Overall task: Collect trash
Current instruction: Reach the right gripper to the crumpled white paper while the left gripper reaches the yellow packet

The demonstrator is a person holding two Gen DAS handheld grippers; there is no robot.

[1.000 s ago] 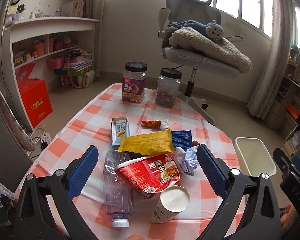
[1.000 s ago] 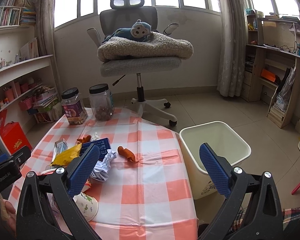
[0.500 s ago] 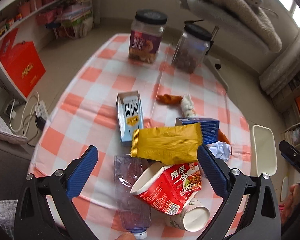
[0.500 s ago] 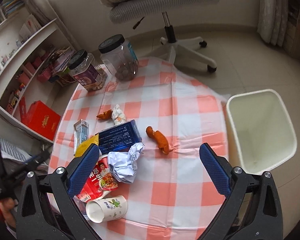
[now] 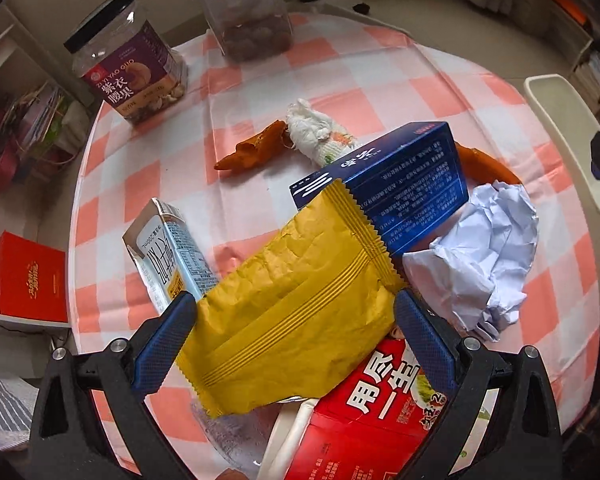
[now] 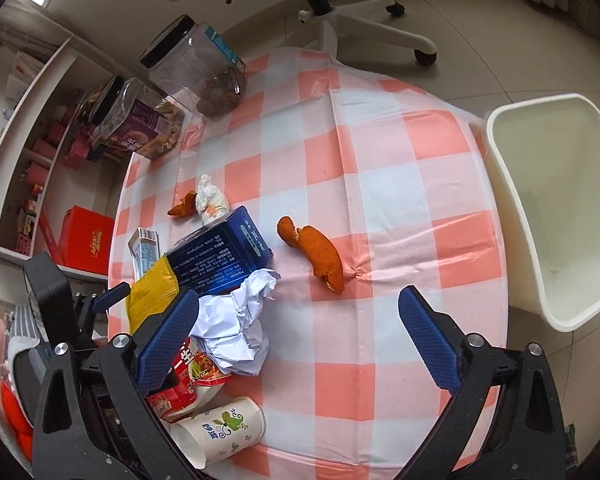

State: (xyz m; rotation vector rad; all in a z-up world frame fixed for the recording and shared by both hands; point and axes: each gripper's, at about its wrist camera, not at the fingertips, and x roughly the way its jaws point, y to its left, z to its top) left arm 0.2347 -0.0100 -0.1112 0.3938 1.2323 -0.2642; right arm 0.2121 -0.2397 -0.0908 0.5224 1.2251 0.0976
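Note:
A yellow snack bag [image 5: 292, 304] lies on top of the trash pile, between the open fingers of my left gripper [image 5: 296, 344]; I cannot tell whether they touch it. Around it lie a milk carton [image 5: 168, 252], a blue box [image 5: 400, 184], crumpled white paper [image 5: 484, 256], a red noodle cup [image 5: 364, 420] and a clear bottle [image 5: 228, 436]. My right gripper [image 6: 300, 340] is open and empty above the table, with orange peel [image 6: 316, 252] ahead of it and the crumpled paper [image 6: 236, 320] by its left finger. The white bin [image 6: 556, 200] stands right of the table.
Two black-lidded snack jars [image 5: 132, 72] [image 5: 244, 12] stand at the table's far edge. Another orange peel [image 5: 252, 148] and a wadded tissue [image 5: 316, 128] lie mid-table. A paper cup [image 6: 220, 428] lies at the near edge. An office chair base [image 6: 352, 28] is beyond the table.
Both grippers have tilted down and dropped toward the table. The left one has closed in on the yellow bag, which now lies between its fingers. Both stay open.

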